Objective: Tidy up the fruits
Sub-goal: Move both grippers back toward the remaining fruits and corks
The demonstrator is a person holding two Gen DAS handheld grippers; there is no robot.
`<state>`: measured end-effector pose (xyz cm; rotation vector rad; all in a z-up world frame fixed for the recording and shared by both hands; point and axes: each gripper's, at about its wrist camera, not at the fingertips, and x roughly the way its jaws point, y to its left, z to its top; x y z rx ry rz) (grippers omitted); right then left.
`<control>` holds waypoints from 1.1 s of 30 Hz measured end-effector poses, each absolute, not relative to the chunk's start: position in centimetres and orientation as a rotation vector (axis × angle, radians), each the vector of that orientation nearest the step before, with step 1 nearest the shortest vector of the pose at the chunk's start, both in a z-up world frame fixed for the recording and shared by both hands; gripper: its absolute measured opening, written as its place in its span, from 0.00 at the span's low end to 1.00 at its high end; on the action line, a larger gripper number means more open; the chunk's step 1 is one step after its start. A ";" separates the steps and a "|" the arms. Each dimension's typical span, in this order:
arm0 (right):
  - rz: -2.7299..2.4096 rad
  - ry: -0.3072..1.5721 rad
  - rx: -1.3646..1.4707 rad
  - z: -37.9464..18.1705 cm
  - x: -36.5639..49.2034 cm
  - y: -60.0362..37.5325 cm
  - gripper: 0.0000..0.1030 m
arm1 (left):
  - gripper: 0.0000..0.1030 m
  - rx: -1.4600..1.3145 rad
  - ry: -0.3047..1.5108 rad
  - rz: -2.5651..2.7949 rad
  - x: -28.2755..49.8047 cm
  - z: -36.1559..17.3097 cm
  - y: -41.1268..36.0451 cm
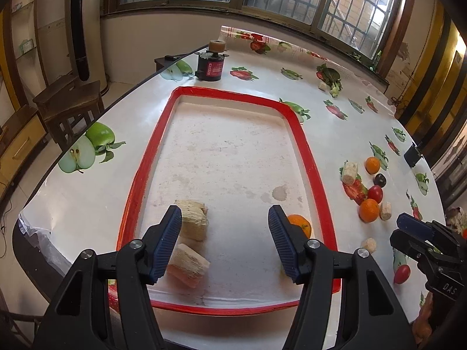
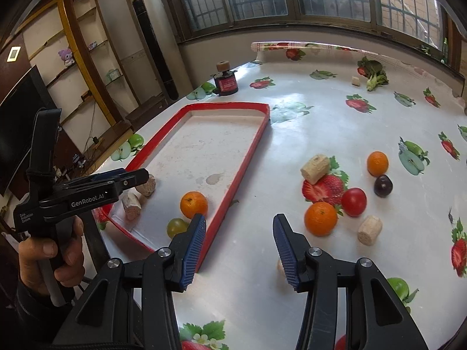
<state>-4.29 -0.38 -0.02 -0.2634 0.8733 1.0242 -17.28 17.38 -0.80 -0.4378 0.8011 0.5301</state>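
Note:
A red-rimmed tray (image 1: pixel 318 175) (image 2: pixel 233 192) lies on the table. In it are an orange (image 1: pixel 300 224) (image 2: pixel 193 204), a green grape (image 2: pixel 176 226) and two beige cork-like chunks (image 1: pixel 195 221) (image 2: pixel 131 205). My left gripper (image 1: pixel 224 243) is open and empty above the tray's near end; it shows from the side in the right wrist view (image 2: pixel 128 179). My right gripper (image 2: pixel 238 248) is open and empty over the table, right of the tray. On the table lie two oranges (image 2: pixel 320 218) (image 2: pixel 377 163), a red tomato (image 2: pixel 353 201) and a dark plum (image 2: pixel 383 185).
Cork chunks (image 2: pixel 315 168) (image 2: pixel 370 229) lie among the loose fruit. A black and red cylinder (image 1: pixel 210 67) stands beyond the tray. A broccoli (image 2: pixel 375 73) lies at the far right. A red tomato (image 1: pixel 402 274) lies near the right gripper. The table edge runs along the left.

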 end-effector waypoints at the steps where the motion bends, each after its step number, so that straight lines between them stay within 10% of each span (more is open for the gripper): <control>1: 1.014 0.873 -0.256 0.1 -4.1 -0.9 0.49 | 0.59 -0.435 0.800 0.529 -17.2 -0.6 17.1; 33: 0.702 0.876 -0.098 -0.8 0.2 -16.5 0.56 | 0.69 -0.273 0.809 0.374 -13.2 0.7 7.1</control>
